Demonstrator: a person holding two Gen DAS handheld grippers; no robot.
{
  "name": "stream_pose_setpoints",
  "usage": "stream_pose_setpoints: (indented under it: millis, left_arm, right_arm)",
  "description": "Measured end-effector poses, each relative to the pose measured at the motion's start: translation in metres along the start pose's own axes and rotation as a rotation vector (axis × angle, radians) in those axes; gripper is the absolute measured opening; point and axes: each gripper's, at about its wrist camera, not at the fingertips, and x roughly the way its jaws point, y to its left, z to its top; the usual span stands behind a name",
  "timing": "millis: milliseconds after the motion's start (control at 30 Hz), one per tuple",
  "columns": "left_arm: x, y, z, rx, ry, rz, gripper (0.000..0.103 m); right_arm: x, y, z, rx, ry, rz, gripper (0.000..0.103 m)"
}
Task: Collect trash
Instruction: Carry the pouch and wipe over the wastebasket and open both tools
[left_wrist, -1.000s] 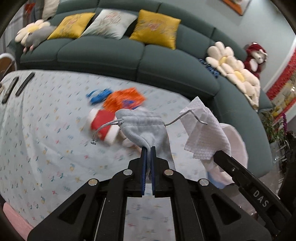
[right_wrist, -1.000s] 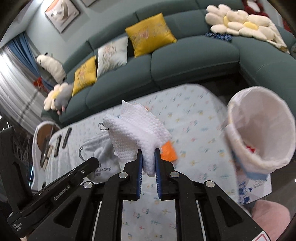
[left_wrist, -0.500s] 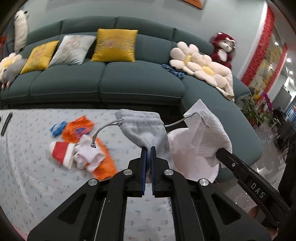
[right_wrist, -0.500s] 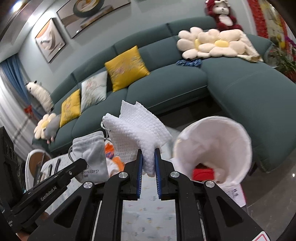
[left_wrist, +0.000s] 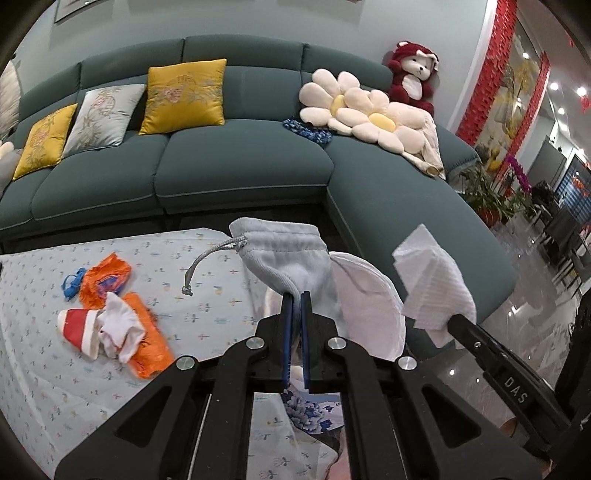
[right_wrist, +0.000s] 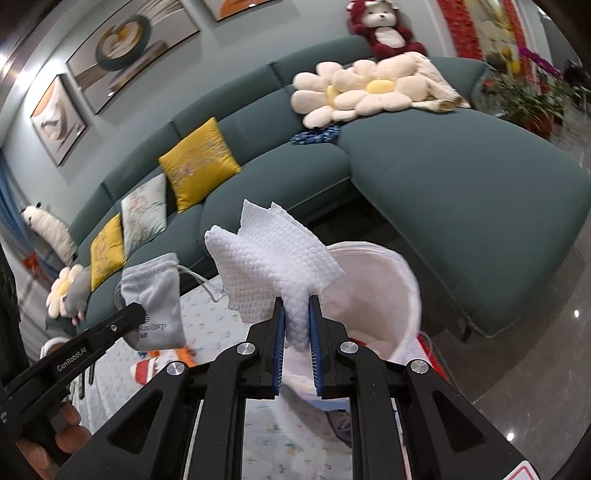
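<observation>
Left tool (left_wrist: 295, 295) pinches the grey velvet drawstring pouch (left_wrist: 284, 254), right tool (right_wrist: 295, 301) clamps the white textured paper towel (right_wrist: 273, 258), both held above the white-lined trash bin (right_wrist: 388, 295) beside the patterned surface (left_wrist: 110, 369).

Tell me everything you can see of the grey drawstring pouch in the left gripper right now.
The grey pouch is soft, fleecy-looking fabric with a gathered drawstring mouth and a grey cord ending in a knot. The left gripper is shut on its lower end, so it stands mouth-up, lifted clear of the tablecloth. The right wrist view shows partly hidden dark lettering on one face. It hangs beside the white-lined bin; nothing but the fingers visibly touches it.
</observation>
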Motion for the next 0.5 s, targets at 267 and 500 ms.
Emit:
stream_pose_setpoints:
  millis: [267,500]
  left_arm:
    - [0.030,-0.023,0.001,0.025,0.042,-0.016,0.004]
    - [0.057,-0.032,0.004,0.026,0.089,-0.043,0.004]
  right_arm:
    - [0.013,-0.027,0.003,0.038,0.011,-0.025,0.012]
    - [0.029,-0.031,0.005,0.040,0.038,-0.031,0.012]
